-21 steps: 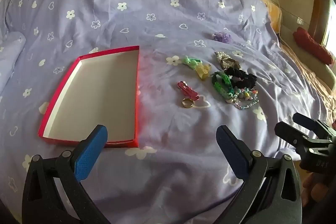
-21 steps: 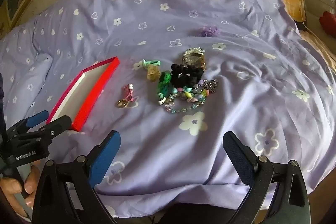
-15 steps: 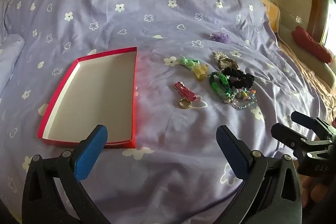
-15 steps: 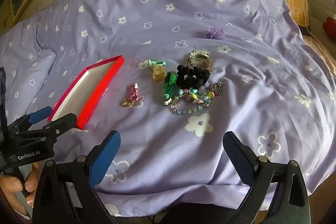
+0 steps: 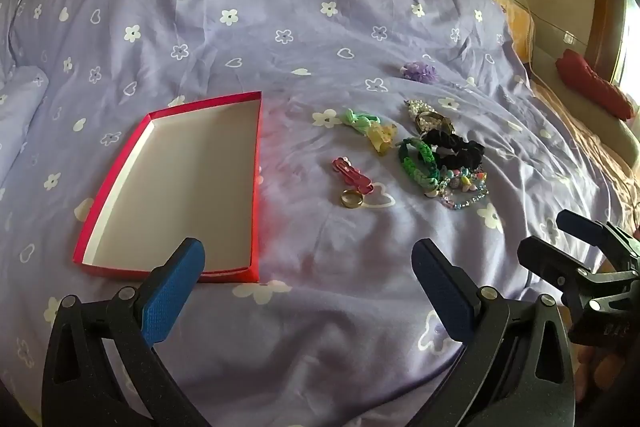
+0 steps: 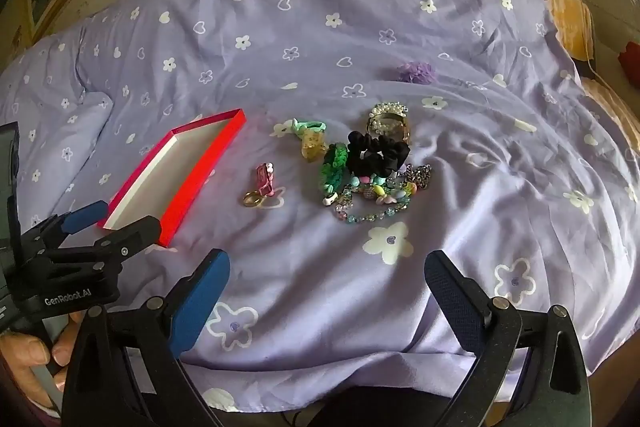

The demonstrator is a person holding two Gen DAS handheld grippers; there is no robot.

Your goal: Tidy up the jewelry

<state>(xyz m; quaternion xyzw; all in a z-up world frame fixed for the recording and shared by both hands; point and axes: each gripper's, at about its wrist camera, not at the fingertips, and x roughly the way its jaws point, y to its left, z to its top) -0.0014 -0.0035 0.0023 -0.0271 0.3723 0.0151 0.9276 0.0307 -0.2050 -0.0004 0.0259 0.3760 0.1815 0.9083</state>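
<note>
my left tongs (image 5: 308, 291) and right tongs (image 6: 326, 291) both spread wide, empty. jewelry pile (image 6: 372, 171) on bed, well right of red box (image 5: 192, 183). risk: tangled beads drag neighbours; gold ring (image 5: 352, 198) sinks into soft quilt (image 5: 280, 27), slips.

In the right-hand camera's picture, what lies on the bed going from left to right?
Red box → gold ring → pink clip → green braided bracelet → black scrunchie → purple pompom.
</note>
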